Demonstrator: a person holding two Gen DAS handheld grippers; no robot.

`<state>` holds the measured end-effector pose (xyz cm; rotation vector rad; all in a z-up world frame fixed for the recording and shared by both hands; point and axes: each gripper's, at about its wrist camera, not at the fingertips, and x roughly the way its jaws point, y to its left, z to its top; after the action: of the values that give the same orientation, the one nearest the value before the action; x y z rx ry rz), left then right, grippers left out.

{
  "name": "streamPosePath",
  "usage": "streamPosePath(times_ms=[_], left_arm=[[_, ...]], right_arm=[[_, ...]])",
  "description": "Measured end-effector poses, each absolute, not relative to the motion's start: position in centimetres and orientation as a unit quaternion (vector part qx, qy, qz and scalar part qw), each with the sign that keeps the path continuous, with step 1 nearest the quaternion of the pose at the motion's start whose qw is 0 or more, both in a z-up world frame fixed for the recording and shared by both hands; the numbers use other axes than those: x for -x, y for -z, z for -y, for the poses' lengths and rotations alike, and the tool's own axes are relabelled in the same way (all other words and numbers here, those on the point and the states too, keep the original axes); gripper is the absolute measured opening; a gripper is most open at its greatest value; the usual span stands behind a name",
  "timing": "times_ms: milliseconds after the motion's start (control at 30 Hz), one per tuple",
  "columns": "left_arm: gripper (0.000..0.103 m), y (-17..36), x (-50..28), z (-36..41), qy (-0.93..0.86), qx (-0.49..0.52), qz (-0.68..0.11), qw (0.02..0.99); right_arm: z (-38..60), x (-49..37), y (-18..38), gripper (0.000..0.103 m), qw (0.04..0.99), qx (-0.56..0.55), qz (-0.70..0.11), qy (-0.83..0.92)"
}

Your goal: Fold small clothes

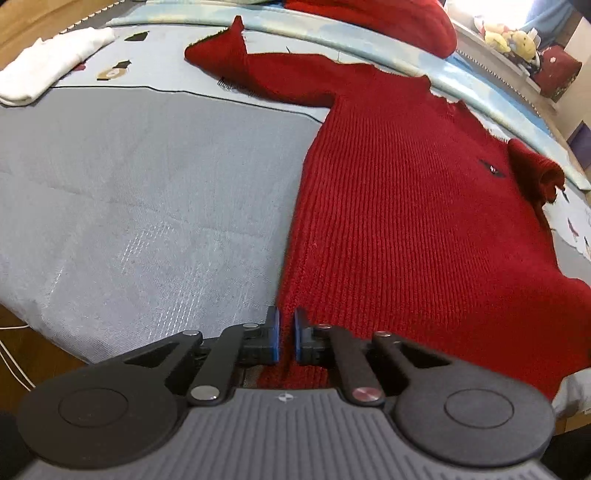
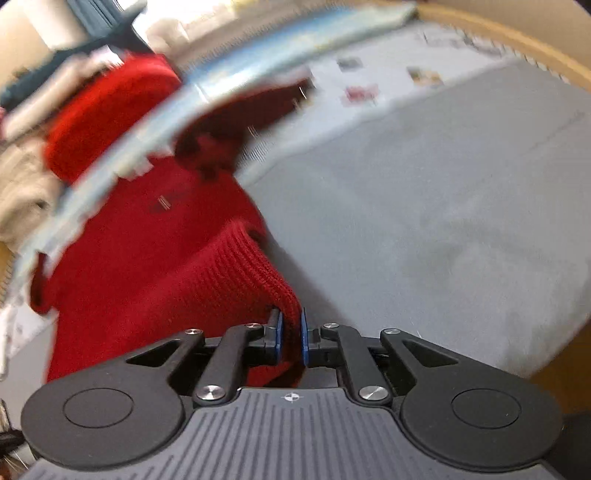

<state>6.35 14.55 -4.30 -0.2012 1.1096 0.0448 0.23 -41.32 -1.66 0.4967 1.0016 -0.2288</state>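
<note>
A small red knitted sweater (image 1: 406,184) lies spread on a grey bed cover (image 1: 147,184), one sleeve stretched toward the far left and the other bunched at the right. My left gripper (image 1: 286,338) is shut on the sweater's near hem at its left corner, red knit pinched between the blue pads. In the blurred right wrist view, the same red sweater (image 2: 147,240) rises in a fold toward my right gripper (image 2: 290,338), which is shut on the hem's right corner.
A folded white garment (image 1: 48,62) rests at the far left of the bed. A second red knit item (image 1: 388,18) lies beyond a pale blue patterned sheet (image 1: 480,85). Plush toys (image 1: 509,40) sit on a shelf at the far right. The bed's wooden frame (image 2: 517,40) curves behind.
</note>
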Motion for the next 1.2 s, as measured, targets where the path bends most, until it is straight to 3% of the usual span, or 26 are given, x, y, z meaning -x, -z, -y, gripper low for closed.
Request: streamPosePath(times_ms=[100, 167, 233, 267, 300, 467, 533, 600, 633, 700, 900, 1033, 1200], left_arm=[[0.010, 5.6, -6.9, -14.0, -0.027, 0.095, -0.548, 0.830], [0.023, 6.8, -7.1, -14.0, -0.035, 0.099, -0.563, 0.820], [0.037, 7.2, -7.4, -14.2, -0.039, 0.103, -0.568, 0.816], [0.039, 7.3, -7.6, -13.9, -0.038, 0.102, -0.569, 0.815], [0.039, 7.4, -7.7, -13.8, -0.037, 0.100, -0.572, 0.814], [0.039, 7.8, -8.2, -13.5, -0.033, 0.096, -0.582, 0.807], [0.038, 8.1, -8.4, -13.4, -0.032, 0.095, -0.584, 0.805], [0.029, 8.2, -8.4, -13.2, -0.033, 0.089, -0.585, 0.806], [0.019, 8.2, -8.8, -12.8, -0.035, 0.084, -0.584, 0.807], [0.010, 8.0, -8.7, -12.5, -0.039, 0.081, -0.575, 0.813], [0.007, 5.3, -7.4, -12.1, -0.040, 0.080, -0.520, 0.849], [0.007, 6.4, -7.9, -11.6, -0.038, 0.053, -0.547, 0.835], [0.007, 7.5, -8.1, -10.0, -0.018, 0.006, -0.567, 0.824]], right_arm=[[39.9, -1.3, 3.4, 0.011, 0.824, -0.178, -0.527, 0.109], [39.2, -1.6, 3.4, 0.014, 0.826, -0.155, -0.530, 0.110], [39.1, -1.7, 3.1, 0.023, 0.828, -0.155, -0.527, 0.111], [39.1, -1.7, 3.1, 0.038, 0.829, -0.158, -0.525, 0.111], [39.1, -1.7, 3.1, 0.048, 0.829, -0.158, -0.524, 0.114], [38.3, -2.2, 4.4, 0.051, 0.821, -0.134, -0.542, 0.115], [38.0, -2.3, 4.7, 0.050, 0.819, -0.128, -0.548, 0.112], [37.8, -2.5, 4.9, 0.048, 0.817, -0.124, -0.552, 0.108], [37.6, -2.6, 5.0, 0.038, 0.817, -0.123, -0.553, 0.103], [37.3, -2.5, 4.9, 0.009, 0.820, -0.119, -0.552, 0.092], [38.9, -0.9, 1.9, 0.008, 0.841, -0.240, -0.484, 0.008], [39.4, -1.2, 3.9, 0.007, 0.808, -0.197, -0.550, 0.082], [38.9, -1.3, 4.0, 0.007, 0.812, -0.142, -0.558, 0.095]])
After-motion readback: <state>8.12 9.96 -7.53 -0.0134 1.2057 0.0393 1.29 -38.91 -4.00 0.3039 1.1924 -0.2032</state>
